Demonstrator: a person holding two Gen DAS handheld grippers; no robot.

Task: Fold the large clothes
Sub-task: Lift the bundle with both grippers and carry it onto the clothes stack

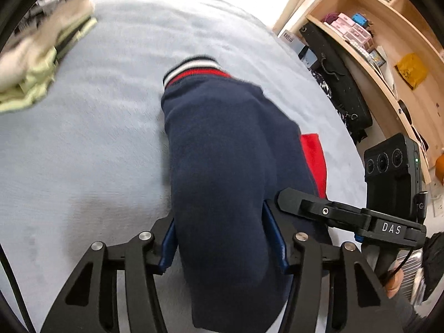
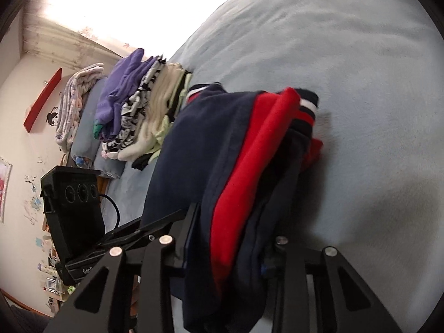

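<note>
Clearly both grippers are clamped on one garment, a navy sweater (image 1: 222,166) with red panels and a ribbed band striped white, red and navy. It is folded into a thick, narrow bundle; the knit looks soft and a little fuzzy. In the left wrist view the left gripper (image 1: 220,238) has its blue pads pressed into both sides of the near end of the bundle, cloth bulging between them. From there the sweater runs straight ahead, away from the gripper, its long axis along the fingers, and ends in the striped band at the far tip. A red panel shows on its right flank, just beyond the right gripper (image 1: 288,197), whose black finger reaches in from the right and touches the cloth.

In the right wrist view the right gripper (image 2: 224,252) pinches a stack of layers, navy on the left, red in the middle, dark navy on the right. The sweater (image 2: 194,152) again stretches forward from the jaws, tilting slightly right, with striped cuffs at the far end. It lies over a pale blue bed (image 2: 347,69). A pile of clothes (image 2: 138,102) sits ahead and to the left of this gripper
</note>
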